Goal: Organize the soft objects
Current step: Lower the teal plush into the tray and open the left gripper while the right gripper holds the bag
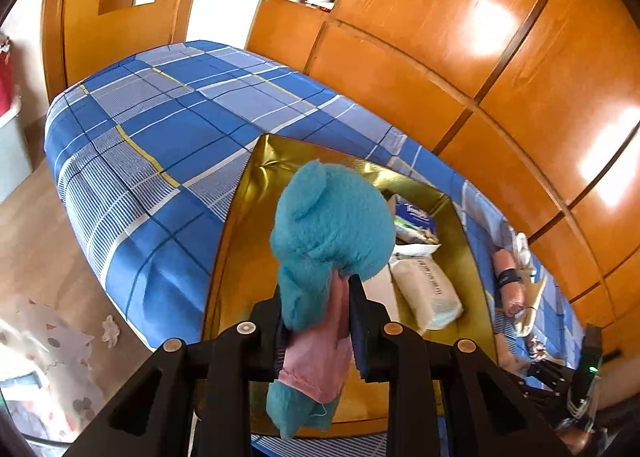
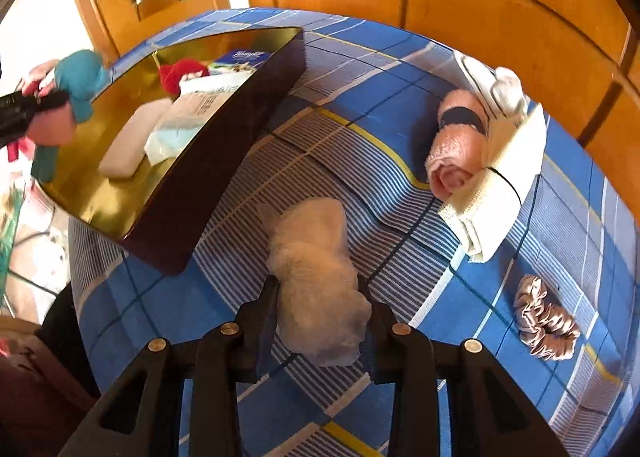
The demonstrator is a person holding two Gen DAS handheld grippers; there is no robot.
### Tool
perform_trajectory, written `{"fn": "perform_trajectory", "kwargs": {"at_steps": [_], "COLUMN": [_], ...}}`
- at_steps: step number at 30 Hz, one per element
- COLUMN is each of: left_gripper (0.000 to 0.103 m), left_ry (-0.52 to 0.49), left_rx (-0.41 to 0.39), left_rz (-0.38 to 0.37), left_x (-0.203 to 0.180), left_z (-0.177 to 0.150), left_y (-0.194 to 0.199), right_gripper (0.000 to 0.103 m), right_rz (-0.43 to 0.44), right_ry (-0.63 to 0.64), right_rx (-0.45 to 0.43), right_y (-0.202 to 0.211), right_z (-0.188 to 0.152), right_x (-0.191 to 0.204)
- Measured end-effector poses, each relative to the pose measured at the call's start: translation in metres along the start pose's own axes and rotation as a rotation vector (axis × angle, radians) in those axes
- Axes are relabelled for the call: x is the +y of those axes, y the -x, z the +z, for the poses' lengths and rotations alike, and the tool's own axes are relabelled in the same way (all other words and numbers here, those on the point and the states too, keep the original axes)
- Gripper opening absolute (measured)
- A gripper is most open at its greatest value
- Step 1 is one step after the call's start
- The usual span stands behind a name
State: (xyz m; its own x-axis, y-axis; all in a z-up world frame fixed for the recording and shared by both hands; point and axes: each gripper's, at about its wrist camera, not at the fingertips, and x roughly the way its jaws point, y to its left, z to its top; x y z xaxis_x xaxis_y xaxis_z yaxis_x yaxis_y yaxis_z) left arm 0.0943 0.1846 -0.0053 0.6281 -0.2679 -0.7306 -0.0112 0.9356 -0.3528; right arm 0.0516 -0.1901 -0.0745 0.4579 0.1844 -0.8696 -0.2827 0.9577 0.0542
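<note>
1. Here, left tool [image 1: 316, 297] clamped tight on teal plush [image 1: 328, 225], hanging over gold box [image 1: 240, 217].
2. Right tool [image 2: 320, 297] pinching white fluff [image 2: 316, 257] on bed [image 2: 400, 69]; box to its left, scrunchie [image 2: 544, 321] right.

Red plush [image 2: 182, 75] half hidden behind packets [image 2: 192, 105]; box's [image 2: 208, 161] left corner blurred.

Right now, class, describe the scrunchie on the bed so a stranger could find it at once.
Start at the blue plaid bed. To the right of the gold-lined box lie a rolled pink towel and a folded cream cloth; nearer than those sits the scrunchie. It alone is a shiny, taupe, ruffled ring.
</note>
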Motion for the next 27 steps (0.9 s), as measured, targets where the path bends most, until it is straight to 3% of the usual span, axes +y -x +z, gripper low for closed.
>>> {"fn": "perform_trajectory", "kwargs": {"at_steps": [12, 19, 21, 27], "left_gripper": [0.028, 0.029, 0.032, 0.067], "left_ry": [-0.038, -0.006, -0.026, -0.059], "left_rx": [0.091, 0.131, 0.11, 0.067], "left_rz": [0.163, 0.198, 0.207, 0.241], "left_x": [-0.01, -0.006, -0.011, -0.017], "left_z": [0.037, 0.061, 0.068, 0.072], "left_y": [-0.067, -0.116, -0.121, -0.116], "right_gripper": [0.034, 0.034, 0.035, 0.035], "right_rz": [0.003, -0.026, -0.026, -0.026], "right_ry": [0.014, 0.039, 0.04, 0.039], "right_rx": [-0.016, -0.028, -0.029, -0.029], "right_y": [-0.002, -0.002, -0.003, -0.003], "right_z": [0.0, 0.0, 0.0, 0.0], "right_x": [0.002, 0.005, 0.004, 0.004]}}
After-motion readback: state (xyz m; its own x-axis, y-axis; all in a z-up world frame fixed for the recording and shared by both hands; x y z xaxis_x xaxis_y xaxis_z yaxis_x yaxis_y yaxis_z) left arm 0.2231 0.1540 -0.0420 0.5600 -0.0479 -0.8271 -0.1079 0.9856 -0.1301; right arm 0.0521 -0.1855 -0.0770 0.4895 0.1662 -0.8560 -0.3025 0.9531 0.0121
